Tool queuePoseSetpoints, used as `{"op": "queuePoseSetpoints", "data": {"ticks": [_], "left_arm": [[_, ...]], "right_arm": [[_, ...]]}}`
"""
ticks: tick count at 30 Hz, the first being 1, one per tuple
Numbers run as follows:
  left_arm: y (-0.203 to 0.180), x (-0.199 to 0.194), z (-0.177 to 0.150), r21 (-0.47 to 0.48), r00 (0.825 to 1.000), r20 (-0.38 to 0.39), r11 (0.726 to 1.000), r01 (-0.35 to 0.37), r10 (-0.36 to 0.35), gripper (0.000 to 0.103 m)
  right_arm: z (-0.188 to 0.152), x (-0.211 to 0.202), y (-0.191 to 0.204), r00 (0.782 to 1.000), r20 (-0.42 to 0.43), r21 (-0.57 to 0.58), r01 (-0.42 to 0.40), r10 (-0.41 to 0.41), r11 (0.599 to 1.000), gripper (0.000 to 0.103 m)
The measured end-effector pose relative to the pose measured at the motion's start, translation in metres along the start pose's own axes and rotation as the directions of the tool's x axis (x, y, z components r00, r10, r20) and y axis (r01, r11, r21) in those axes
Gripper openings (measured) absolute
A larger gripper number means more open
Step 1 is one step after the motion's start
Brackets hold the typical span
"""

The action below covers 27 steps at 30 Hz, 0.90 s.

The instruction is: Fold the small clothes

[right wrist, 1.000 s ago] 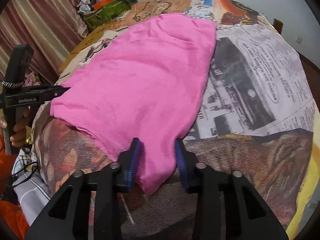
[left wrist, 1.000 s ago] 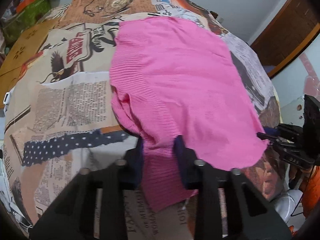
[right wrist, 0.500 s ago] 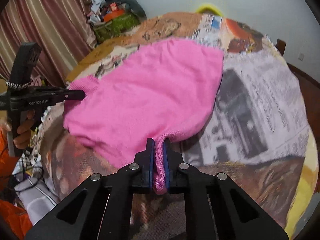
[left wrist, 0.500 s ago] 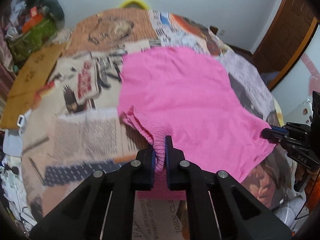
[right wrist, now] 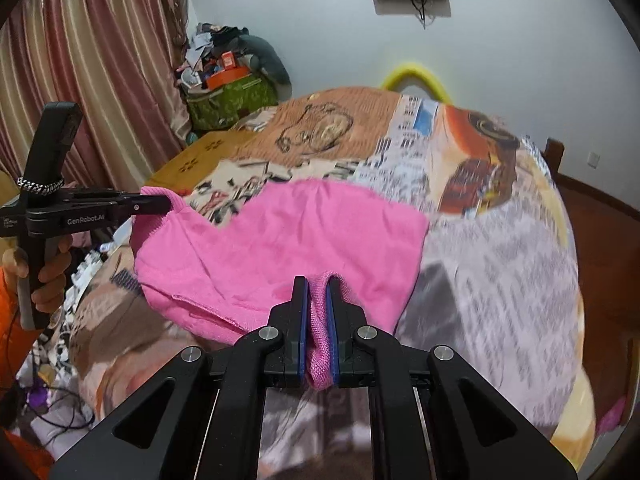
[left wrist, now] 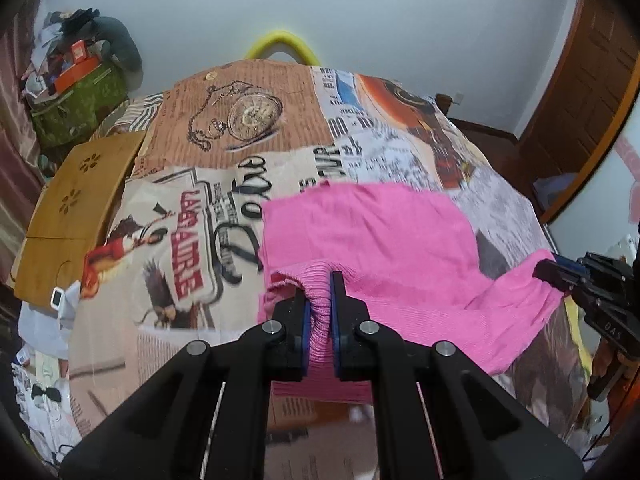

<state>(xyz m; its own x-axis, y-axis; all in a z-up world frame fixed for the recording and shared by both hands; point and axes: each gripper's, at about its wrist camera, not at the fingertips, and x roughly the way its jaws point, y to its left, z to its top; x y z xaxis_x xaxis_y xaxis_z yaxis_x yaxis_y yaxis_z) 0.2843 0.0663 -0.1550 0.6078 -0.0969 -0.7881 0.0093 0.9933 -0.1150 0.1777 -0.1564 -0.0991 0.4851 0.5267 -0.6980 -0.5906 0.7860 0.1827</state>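
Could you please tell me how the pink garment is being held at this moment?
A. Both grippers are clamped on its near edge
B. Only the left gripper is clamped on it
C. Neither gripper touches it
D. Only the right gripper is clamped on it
A: the left gripper and the right gripper each have pink garment fabric pinched between shut fingers.

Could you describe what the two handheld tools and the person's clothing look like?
Both tools are matte black, each with two flat fingers lined with blue pads and silver rivets at the linkages. The left tool carries white "GenRobot.AI" lettering on its body, and a silver chain wraps its upright grip. The right tool shows faint embossed letters on its side. The person's sleeve is orange.
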Motion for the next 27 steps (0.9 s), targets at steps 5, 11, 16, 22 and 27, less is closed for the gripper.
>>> {"op": "queuePoseSetpoints", "data": {"ticks": [5, 11, 16, 22, 27], "left_arm": [[0.012, 0.028, 0.029, -0.052, 1.000, -0.017, 0.999, -0.002, 0.001, 0.008], [0.023, 0.080, 0.049, -0.070, 0.996, -0.090, 0.997, -0.030, 0.023, 0.008], [0.033, 0.123, 0.050, -0.073, 0.985, -0.167, 0.996, -0.047, 0.034, 0.008], [0.043, 0.153, 0.047, -0.090, 0.978, -0.205, 0.994, -0.053, 0.034, 0.016], [0.040, 0.130, 0.056, -0.044, 0.988, -0.119, 0.993, -0.109, 0.103, 0.053]], "right_arm": [[0.023, 0.018, -0.012, 1.000, 0.009, -0.008, 0.026, -0.026, 1.000, 0.007], [0.044, 0.051, -0.031, 0.998, -0.018, -0.001, 0.060, -0.060, 0.998, 0.007], [0.047, 0.087, -0.049, 0.995, -0.076, 0.022, 0.074, -0.072, 0.997, 0.007], [0.043, 0.121, -0.072, 0.988, -0.141, 0.107, 0.075, -0.060, 0.991, 0.010], [0.047, 0.110, -0.078, 0.989, -0.105, 0.114, 0.118, -0.106, 0.986, 0.034]]}}
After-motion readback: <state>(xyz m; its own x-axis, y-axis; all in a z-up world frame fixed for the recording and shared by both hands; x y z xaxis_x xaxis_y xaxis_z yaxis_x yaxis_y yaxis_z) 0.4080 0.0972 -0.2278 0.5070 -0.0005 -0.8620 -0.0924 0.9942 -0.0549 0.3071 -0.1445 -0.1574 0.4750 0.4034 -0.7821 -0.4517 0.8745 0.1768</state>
